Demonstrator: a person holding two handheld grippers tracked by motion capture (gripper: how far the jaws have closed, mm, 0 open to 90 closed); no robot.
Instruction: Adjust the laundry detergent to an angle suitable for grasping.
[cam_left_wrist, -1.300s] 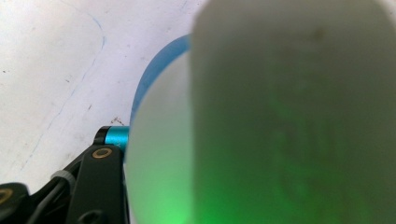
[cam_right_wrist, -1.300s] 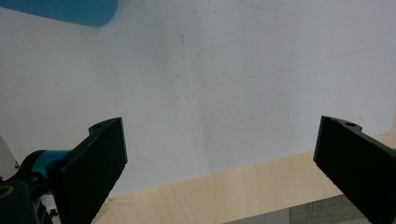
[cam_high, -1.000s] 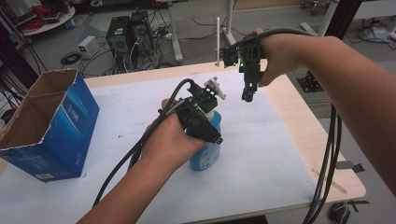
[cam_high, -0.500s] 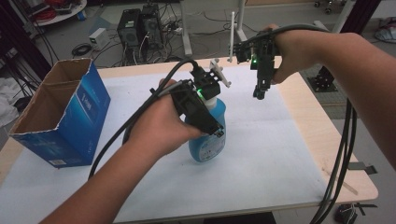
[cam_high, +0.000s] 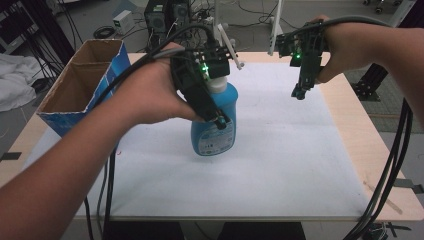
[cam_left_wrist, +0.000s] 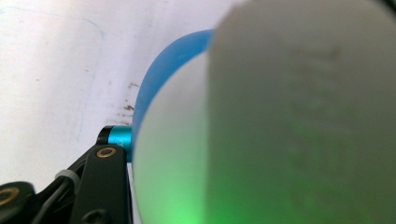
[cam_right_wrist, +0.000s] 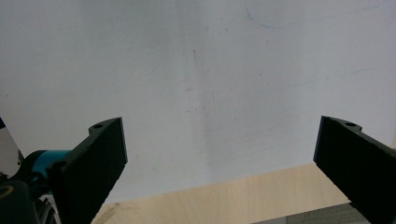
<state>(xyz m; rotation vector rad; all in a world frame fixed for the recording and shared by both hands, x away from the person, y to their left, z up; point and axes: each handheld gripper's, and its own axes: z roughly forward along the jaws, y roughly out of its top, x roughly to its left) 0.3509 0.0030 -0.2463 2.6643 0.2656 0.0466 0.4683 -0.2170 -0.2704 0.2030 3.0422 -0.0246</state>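
Blue bottle (cam_high: 214, 125) stands upright near the middle of the white sheet (cam_high: 280, 165) covering the table (cam_high: 360, 150). Label faces the camera; white neck and cap at top.

Left gripper (cam_high: 212, 107) comes in from the left, held by the left hand (cam_high: 150, 95), set against the bottle's upper part at the neck. Green light glows on its body. In the left gripper view the bottle (cam_left_wrist: 280, 116) fills most of the frame, white cap very close and blurred, blue shoulder curving behind it; one black jaw shows at lower left, just beside the bottle. Other jaw hidden — cannot tell whether the jaws are closed on the bottle or merely beside it.

Right gripper (cam_high: 300, 92) held up over the far right part of the sheet, well apart from the bottle, pointing down, right hand (cam_high: 345, 47) above it. In the right gripper view the gripper (cam_right_wrist: 219, 158) has jaws spread wide, nothing between them; white sheet and wood table edge below.

Open cardboard box (cam_high: 80, 90), blue outside, sits at the table's left edge, near the left forearm. Cables (cam_high: 395, 165) trail off the right side
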